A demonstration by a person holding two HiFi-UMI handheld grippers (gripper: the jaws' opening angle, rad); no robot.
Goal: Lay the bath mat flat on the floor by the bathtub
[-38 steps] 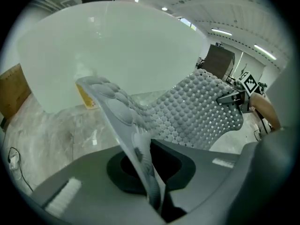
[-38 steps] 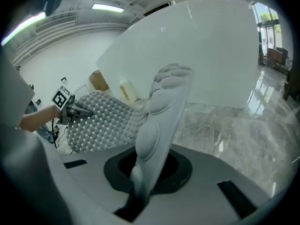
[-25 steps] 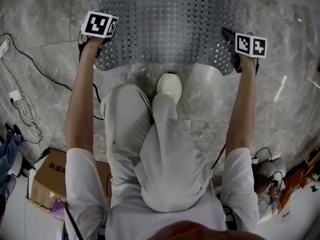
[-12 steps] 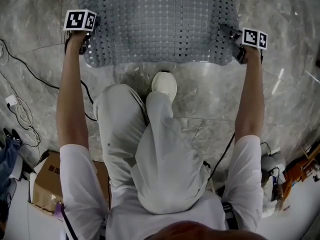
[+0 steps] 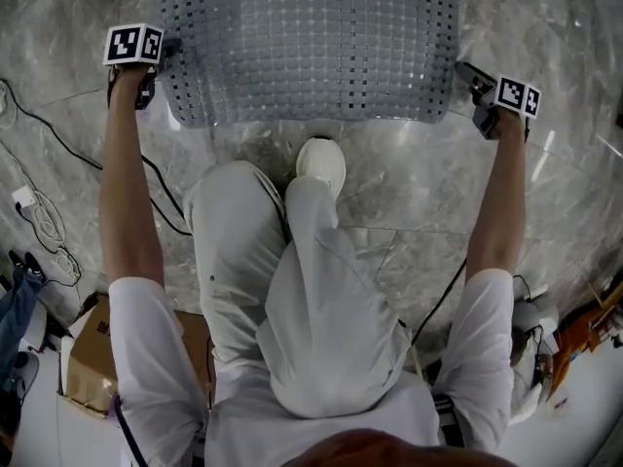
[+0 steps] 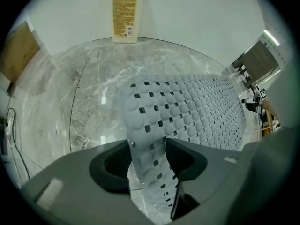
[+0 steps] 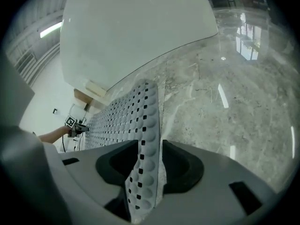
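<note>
Head view: left gripper and right gripper fingers clamp bath mat, now flatter.

No legible text, even on bottle

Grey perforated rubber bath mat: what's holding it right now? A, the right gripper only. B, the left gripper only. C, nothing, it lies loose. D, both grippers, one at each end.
D: the grey perforated rubber bath mat sits pinched in both the left gripper and the right gripper.
</note>
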